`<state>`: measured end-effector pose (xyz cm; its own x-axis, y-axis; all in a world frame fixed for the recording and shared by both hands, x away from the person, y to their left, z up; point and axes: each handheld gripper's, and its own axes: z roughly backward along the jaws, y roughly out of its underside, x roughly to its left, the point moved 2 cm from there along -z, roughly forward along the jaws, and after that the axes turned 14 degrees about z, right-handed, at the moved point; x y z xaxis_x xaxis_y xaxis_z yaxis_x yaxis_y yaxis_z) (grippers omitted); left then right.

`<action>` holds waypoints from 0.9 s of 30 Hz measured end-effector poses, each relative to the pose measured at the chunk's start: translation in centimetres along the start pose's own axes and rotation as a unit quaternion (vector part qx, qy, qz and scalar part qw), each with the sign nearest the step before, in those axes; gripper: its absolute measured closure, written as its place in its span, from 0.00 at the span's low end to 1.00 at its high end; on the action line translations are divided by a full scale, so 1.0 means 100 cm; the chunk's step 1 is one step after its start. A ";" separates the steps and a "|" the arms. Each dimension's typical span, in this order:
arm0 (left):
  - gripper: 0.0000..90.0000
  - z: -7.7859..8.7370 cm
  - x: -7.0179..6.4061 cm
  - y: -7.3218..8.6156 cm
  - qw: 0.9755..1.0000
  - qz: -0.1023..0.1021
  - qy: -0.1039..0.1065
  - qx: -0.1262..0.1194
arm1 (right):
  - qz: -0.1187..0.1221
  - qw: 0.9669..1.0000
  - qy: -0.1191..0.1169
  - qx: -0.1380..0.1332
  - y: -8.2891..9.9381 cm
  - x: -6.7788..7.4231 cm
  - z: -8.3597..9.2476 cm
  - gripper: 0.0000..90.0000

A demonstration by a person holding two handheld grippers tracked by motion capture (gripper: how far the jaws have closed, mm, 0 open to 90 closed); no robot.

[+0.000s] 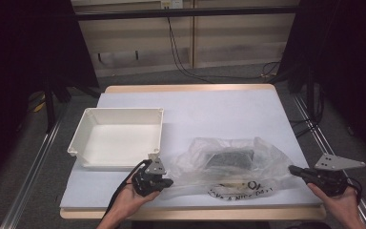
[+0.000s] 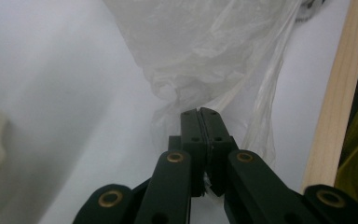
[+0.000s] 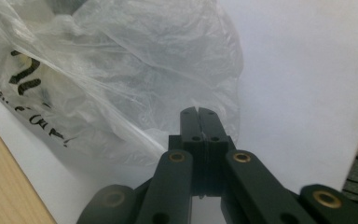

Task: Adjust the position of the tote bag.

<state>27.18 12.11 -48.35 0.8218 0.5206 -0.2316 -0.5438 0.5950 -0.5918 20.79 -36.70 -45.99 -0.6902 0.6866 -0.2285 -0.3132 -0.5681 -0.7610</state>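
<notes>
Flanking plastic bag [image 1: 231,164] | left hand-held gripper [image 1: 164,181], right hand-held gripper [image 1: 295,170] clenched, empty | best opened before pinching film

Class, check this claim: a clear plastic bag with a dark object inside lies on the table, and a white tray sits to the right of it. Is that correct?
Not quite. The white tray sits to the left of the clear plastic bag, not the right, as the high view shows. The dark object is indeed inside the bag on the table.
</notes>
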 end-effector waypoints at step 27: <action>0.82 0.026 -0.010 0.000 0.995 0.010 0.048 -0.082 | -0.017 1.000 -0.008 -0.016 0.007 0.003 -0.007 0.89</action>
<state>25.95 13.16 -46.14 0.8280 0.4651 -0.3133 -0.5315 0.4726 -0.7030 20.82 -36.53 -47.00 -0.6896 0.6977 -0.1940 -0.3146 -0.5299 -0.7876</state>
